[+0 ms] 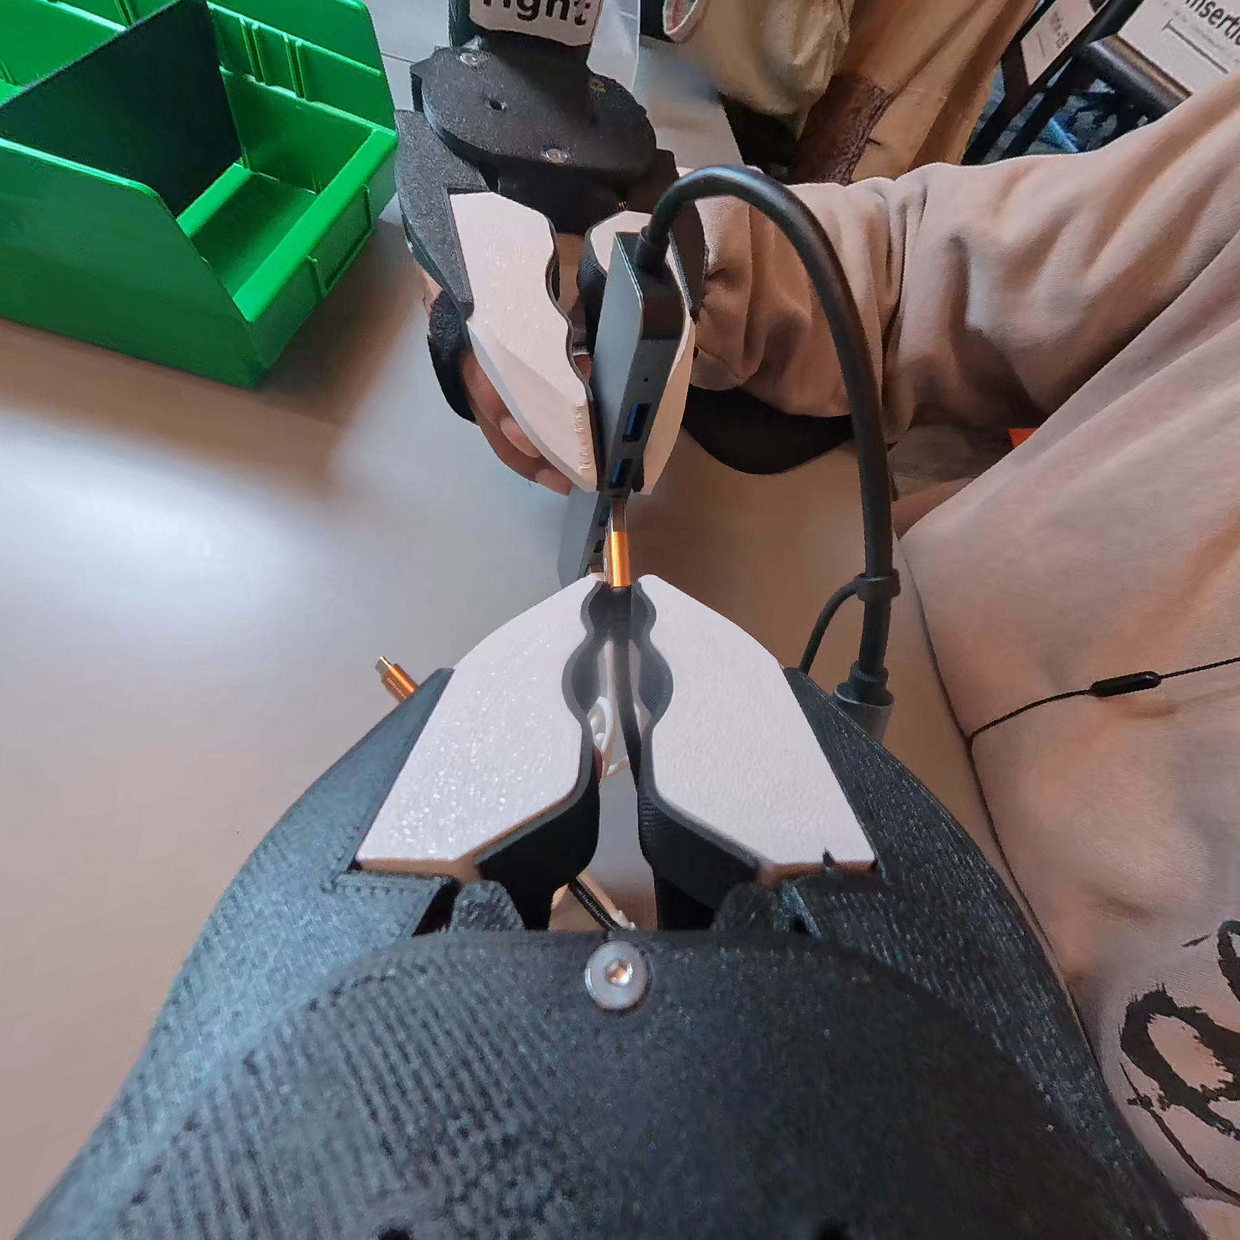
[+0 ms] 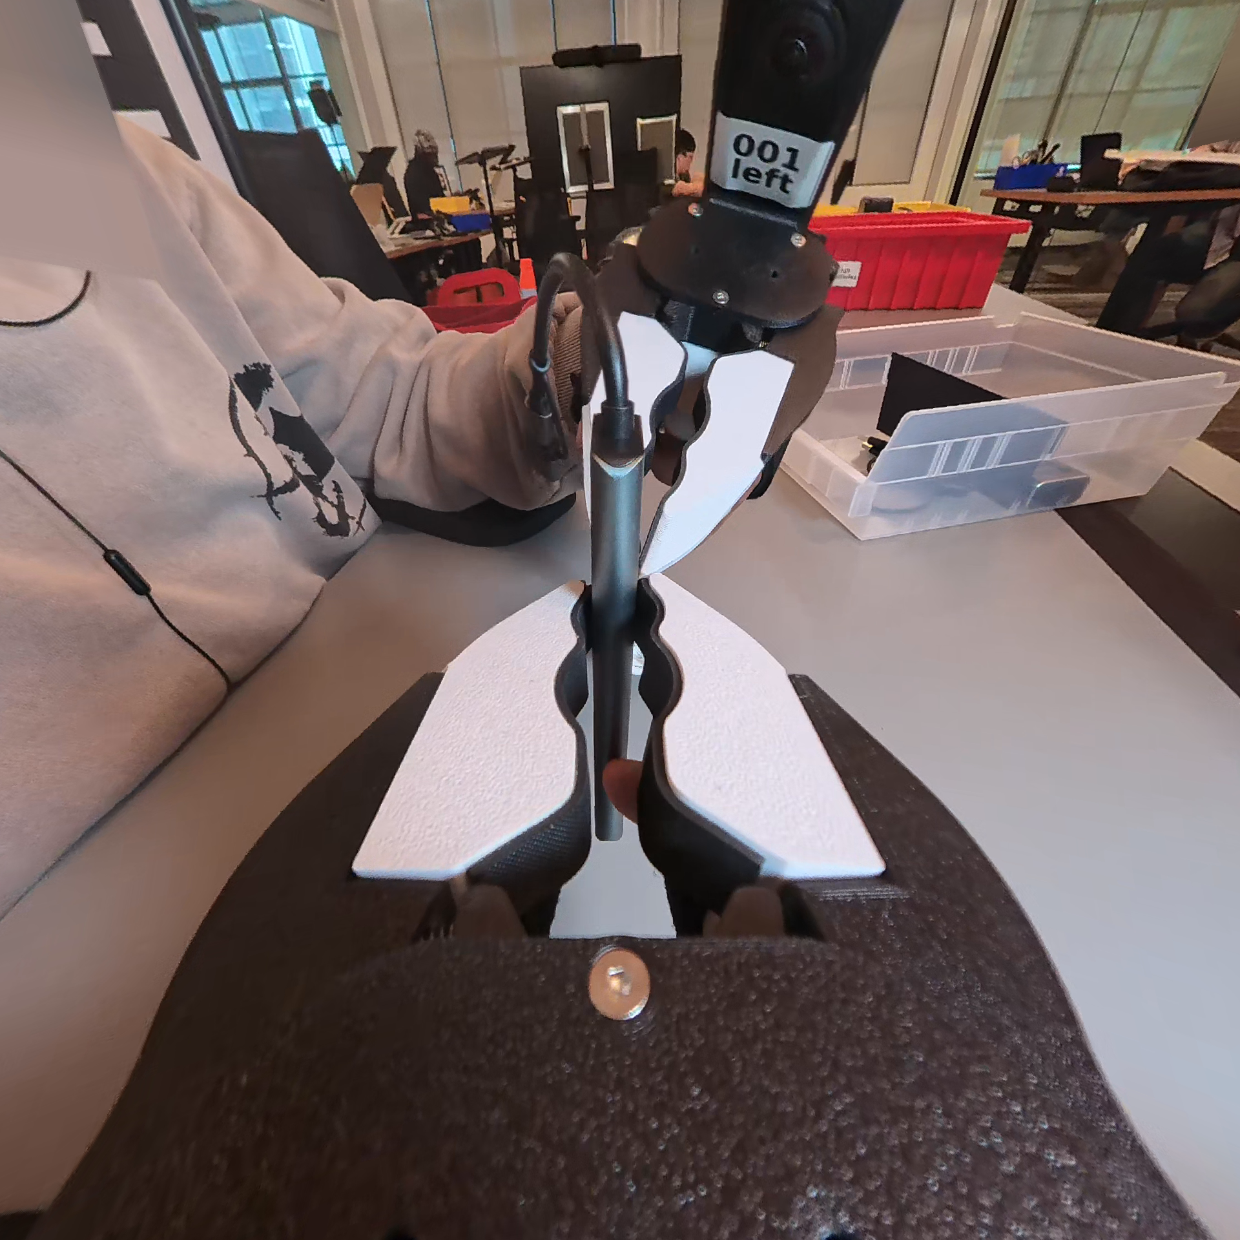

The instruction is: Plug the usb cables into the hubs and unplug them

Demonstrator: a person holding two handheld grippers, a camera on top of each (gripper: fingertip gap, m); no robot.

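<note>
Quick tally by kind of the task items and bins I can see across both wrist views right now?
Hubs: 1, the grey hub clamped in the right gripper.
Orange USB plugs: 2, one in the left gripper, one on the table.
Bins: 3, the green bin, the clear tray, the red bin.
Total: 6

A large open-plan lab or workshop is being shown. Tall gridded windows (image 2: 1100, 74) are letting daylight in along the far walls. Long work tables (image 2: 1114, 201) are being occupied by equipment, and plastic storage bins are being kept about: a red bin (image 2: 919, 258), a clear divided tray (image 2: 1020, 429) and a green parts bin (image 1: 201, 221). People (image 2: 424, 176) are being seen at distant benches.
</note>
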